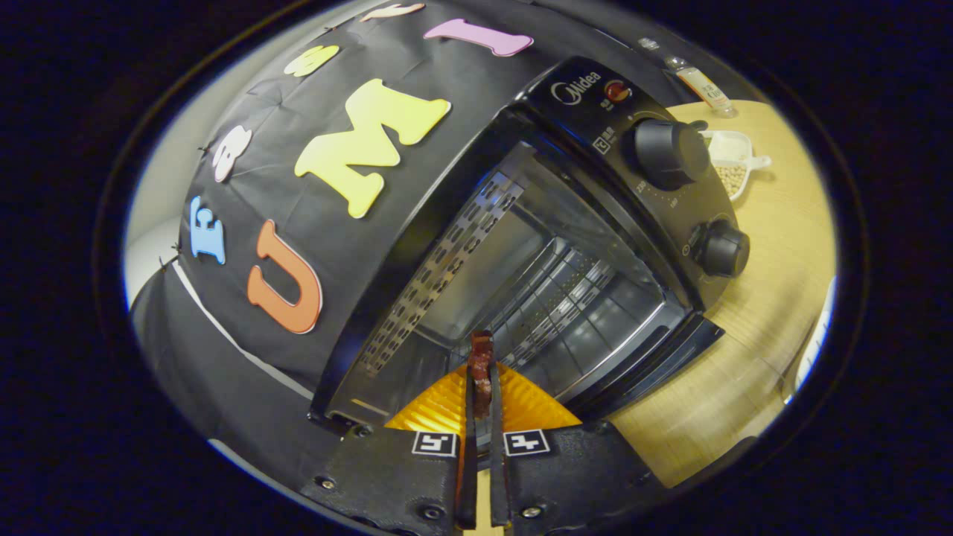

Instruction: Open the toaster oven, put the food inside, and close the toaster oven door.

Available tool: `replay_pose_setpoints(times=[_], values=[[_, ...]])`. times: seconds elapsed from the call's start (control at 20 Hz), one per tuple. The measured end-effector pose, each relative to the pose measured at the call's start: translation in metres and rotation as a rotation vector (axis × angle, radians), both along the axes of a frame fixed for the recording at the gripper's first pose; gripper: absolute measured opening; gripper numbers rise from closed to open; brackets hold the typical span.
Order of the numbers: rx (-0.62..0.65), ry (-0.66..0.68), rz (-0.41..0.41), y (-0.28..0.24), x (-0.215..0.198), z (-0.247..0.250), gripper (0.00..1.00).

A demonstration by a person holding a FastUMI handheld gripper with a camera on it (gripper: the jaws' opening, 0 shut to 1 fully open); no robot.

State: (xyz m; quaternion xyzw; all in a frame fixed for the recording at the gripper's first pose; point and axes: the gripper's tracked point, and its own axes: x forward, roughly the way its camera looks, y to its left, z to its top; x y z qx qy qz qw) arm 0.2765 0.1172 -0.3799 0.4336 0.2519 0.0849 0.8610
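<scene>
The black toaster oven [447, 201] stands on the wooden table and looks tilted in my view, with its door [655, 356] folded down and open. Its steel cavity shows a wire rack [555, 298]. A thin reddish-brown strip of food [481, 348] stands upright between my fingertips. My gripper [481, 376] is shut on it, just in front of the cavity mouth, near its left side. Two black knobs [670, 152] sit on the control panel to the right of the cavity.
The wooden table [774, 298] stretches out to the oven's right. On it, beyond the control panel, sit a small white dish of beans [733, 164] and a little bottle [703, 85]. A white rim [817, 335] shows at the table's near right.
</scene>
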Motion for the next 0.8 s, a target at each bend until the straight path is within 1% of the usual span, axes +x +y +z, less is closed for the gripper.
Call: replay_pose_setpoints(times=[0.2, 0.3, 0.4, 0.45, 0.5, 0.55, 0.7, 0.8], values=[[-0.047, -0.008, 0.013, -0.002, 0.004, -0.003, 0.12], [-0.055, -0.006, 0.005, -0.004, 0.005, -0.004, 0.13], [-0.09, 0.005, -0.012, -0.012, 0.009, -0.012, 0.16], [-0.113, 0.004, -0.019, -0.016, 0.013, -0.017, 0.21], [-0.141, -0.003, -0.024, -0.019, 0.013, -0.018, 0.23], [-0.171, -0.022, -0.013, -0.02, 0.017, -0.016, 0.27], [-0.237, -0.061, 0.003, -0.026, 0.017, -0.01, 0.32], [-0.266, -0.088, 0.01, -0.03, 0.015, -0.005, 0.5]])
